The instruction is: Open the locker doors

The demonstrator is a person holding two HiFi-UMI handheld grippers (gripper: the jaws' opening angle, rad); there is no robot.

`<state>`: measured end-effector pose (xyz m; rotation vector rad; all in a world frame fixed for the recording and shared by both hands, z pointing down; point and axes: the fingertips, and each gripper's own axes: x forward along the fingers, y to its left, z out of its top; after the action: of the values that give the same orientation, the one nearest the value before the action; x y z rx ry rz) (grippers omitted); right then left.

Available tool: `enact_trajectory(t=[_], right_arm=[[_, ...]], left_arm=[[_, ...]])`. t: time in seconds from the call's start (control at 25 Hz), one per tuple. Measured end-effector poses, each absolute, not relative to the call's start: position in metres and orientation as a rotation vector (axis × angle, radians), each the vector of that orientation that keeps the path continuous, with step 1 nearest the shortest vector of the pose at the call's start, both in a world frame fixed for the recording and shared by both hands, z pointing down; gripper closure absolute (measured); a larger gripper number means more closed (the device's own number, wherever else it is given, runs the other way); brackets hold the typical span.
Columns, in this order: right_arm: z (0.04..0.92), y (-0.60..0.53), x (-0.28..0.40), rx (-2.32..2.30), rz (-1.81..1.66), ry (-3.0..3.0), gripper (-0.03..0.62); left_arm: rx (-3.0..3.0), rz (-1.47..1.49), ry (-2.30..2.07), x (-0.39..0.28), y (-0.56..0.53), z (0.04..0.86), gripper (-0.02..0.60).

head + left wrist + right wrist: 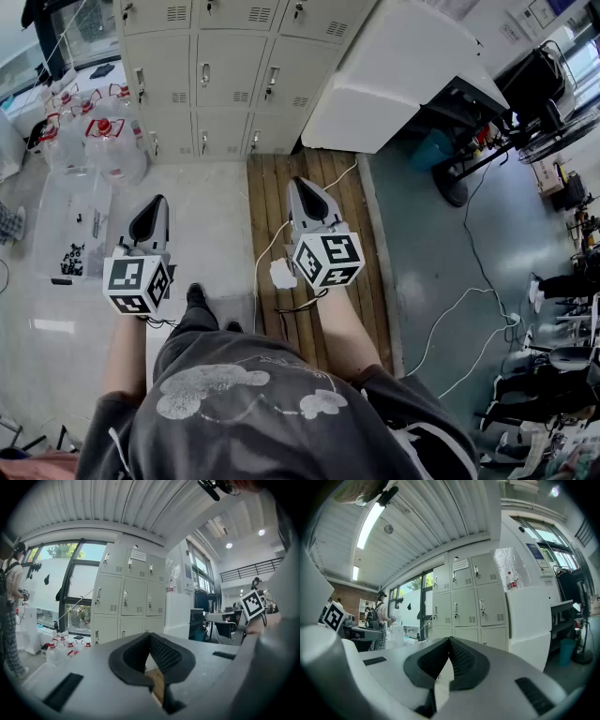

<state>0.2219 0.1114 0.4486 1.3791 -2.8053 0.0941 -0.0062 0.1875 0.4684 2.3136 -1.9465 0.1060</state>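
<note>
A bank of pale grey lockers (206,75) is standing against the far wall of a bright workshop, and all the doors in sight are sitting flush and closed. The person is holding both grippers out roughly level, side by side and apart. Both are pointing toward that bank, which is lying well ahead of the tips and touching neither.

The left gripper (150,638) is showing its two black pads meeting at the tips, with nothing caught between them. Only floor is showing through the small gap behind the tips. The right gripper (449,643) is sitting fully closed in the same way, also empty.

Beneath the right gripper a strip of wooden planking (267,187) is running ahead to the lockers, and a big white cabinet (394,75) is standing ahead and to its right, beside the bank. Ahead and left of the left gripper, clear jugs (98,136) with red labels are crowding the floor. A clear plastic bin (66,220) is lying just to its left. Another person (378,618) is standing by the window, far off to the left.
</note>
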Motion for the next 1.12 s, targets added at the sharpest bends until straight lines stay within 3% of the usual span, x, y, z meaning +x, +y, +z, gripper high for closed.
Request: enact_trajectory(t=[0.64, 1.12], right_arm=[[0.443, 0.130, 0.240, 1.437, 0.123, -2.825, 0.565], [0.427, 0.079, 0.208, 1.520, -0.016, -2.794, 0.542]], left_arm=[[2.328, 0.111, -1.929, 0.007, 0.212, 0.467, 0.572], [2.357, 0.047, -1.958, -0.043, 0.158, 0.450, 0.572]])
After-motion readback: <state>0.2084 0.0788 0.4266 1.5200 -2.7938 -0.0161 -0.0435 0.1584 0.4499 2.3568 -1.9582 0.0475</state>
